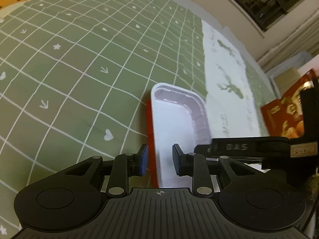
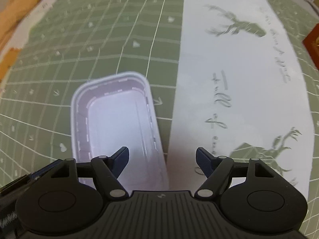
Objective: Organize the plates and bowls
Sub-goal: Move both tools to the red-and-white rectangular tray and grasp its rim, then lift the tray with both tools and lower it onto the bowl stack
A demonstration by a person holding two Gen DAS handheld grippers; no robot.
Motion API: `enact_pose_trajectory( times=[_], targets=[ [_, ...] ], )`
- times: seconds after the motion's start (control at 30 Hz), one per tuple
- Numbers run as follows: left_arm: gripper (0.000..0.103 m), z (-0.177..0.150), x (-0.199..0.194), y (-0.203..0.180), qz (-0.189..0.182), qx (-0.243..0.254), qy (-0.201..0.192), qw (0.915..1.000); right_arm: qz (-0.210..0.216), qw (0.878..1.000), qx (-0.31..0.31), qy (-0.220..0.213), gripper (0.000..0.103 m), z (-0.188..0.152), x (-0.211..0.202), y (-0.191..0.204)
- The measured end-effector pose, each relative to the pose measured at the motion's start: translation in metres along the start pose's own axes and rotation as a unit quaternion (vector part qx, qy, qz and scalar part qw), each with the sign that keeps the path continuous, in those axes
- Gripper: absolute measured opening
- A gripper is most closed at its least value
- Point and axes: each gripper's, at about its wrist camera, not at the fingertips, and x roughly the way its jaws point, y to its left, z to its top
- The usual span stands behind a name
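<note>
A white rectangular tray (image 1: 175, 119) with a red underside lies slanted over the green checked cloth (image 1: 79, 59). My left gripper (image 1: 160, 159) is shut on its long left wall, with one pad against the red outside and the other inside. In the right wrist view the same tray (image 2: 115, 119) stretches away from me. My right gripper (image 2: 161, 159) is open and straddles the tray's right rim, with the left finger over the tray's floor and the right finger over the white deer-print cloth (image 2: 229, 79). The black body of the right gripper (image 1: 249, 147) shows beside the tray.
A red printed box (image 1: 285, 115) stands past the white cloth strip on the right, also seen as the red box (image 2: 313, 43). An orange print (image 2: 16, 20) marks the cloth's far left. A wall and a dark window (image 1: 269, 0) lie beyond.
</note>
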Motion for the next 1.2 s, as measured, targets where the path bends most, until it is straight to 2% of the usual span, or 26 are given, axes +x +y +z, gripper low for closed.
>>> enact_pose_trajectory(
  times=[0.07,0.2,0.27,0.33,0.47,0.6,0.67,0.8,0.9,1.03,1.13,1.2],
  targets=[
    [0.029,0.001,0.008,0.003,0.012,-0.003,0.004,0.9999,-0.017,1.000,-0.010,0.022,0.070,0.004,0.014,0.007],
    [0.029,0.006,0.026,0.009,0.001,-0.020,0.026,0.9995,0.006,0.997,-0.005,0.070,0.054,0.007,0.032,0.008],
    [0.027,0.007,0.031,0.010,-0.016,-0.028,0.036,0.9988,0.015,0.997,-0.009,0.071,0.047,0.006,0.032,0.010],
    [0.025,0.006,0.031,0.008,-0.013,-0.025,0.039,0.9988,0.020,0.998,-0.008,0.064,0.044,0.002,0.027,0.011],
    [0.023,0.003,0.003,-0.003,-0.018,-0.002,0.001,0.9998,0.032,0.999,-0.004,0.036,0.043,-0.008,0.004,0.008],
    [0.024,-0.006,-0.046,-0.024,-0.032,0.033,-0.049,0.9978,0.052,0.999,-0.003,0.004,0.043,-0.026,-0.034,0.004],
    [0.025,-0.016,-0.074,-0.039,-0.040,0.061,-0.074,0.9945,0.057,0.998,0.002,-0.017,0.043,-0.034,-0.058,0.001],
    [0.025,-0.045,-0.120,-0.062,-0.065,0.107,-0.106,0.9864,0.074,0.995,0.005,-0.063,0.043,-0.072,-0.118,-0.012],
    [0.025,-0.069,-0.138,-0.074,-0.089,0.124,-0.102,0.9830,0.083,0.992,-0.003,-0.091,0.043,-0.107,-0.157,-0.025],
    [0.025,-0.097,-0.140,-0.074,-0.129,0.107,-0.086,0.9821,0.075,0.989,-0.017,-0.126,0.044,-0.157,-0.189,-0.037],
    [0.025,-0.114,-0.124,-0.084,-0.119,0.138,-0.045,0.9822,0.067,0.987,-0.020,-0.142,0.045,-0.187,-0.194,-0.047],
    [0.025,-0.122,-0.116,-0.086,-0.117,0.144,-0.035,0.9819,0.060,0.987,-0.018,-0.146,0.045,-0.205,-0.192,-0.053]
  ],
)
